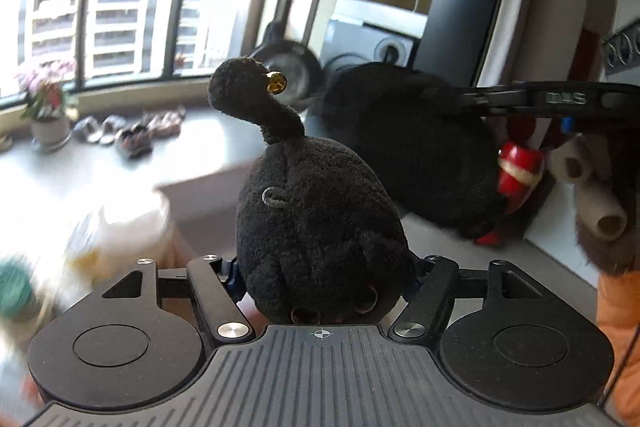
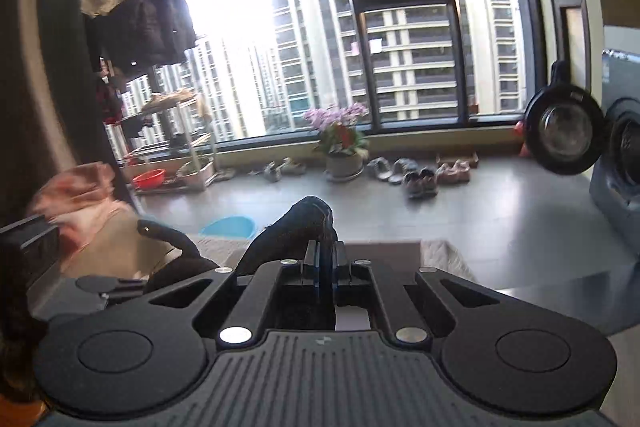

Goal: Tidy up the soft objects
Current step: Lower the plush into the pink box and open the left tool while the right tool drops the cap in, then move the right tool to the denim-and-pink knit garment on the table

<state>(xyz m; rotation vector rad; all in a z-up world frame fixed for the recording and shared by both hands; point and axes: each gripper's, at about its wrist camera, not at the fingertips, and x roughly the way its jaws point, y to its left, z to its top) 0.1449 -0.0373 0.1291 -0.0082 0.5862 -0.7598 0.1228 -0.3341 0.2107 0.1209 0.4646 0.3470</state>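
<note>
Two black plush toys are in hand, one per gripper. The small black plush (image 1: 320,227), with its curved neck and amber eye, sits clamped between the fingers of the left gripper (image 1: 324,279), its body bulging forward past the tips. Ahead and to the right of those fingers hangs a larger black plush (image 1: 408,147) with a red band, pinched by the right gripper (image 2: 325,263), whose fingers are clenched almost together on a thin fold of the dark fabric. That thin pinch looks like the main risk: the heavier toy could slide out if swung, and the two toys, close together, might snag each other. The rounded small plush could also squirt forward out of its squeeze. No bin or basket for the toys is clearly in view; a blurred pale shape left of the left fingers cannot be identified. Farther off lie a flowerpot (image 2: 343,163) and shoes (image 2: 420,179) on the floor.
</note>
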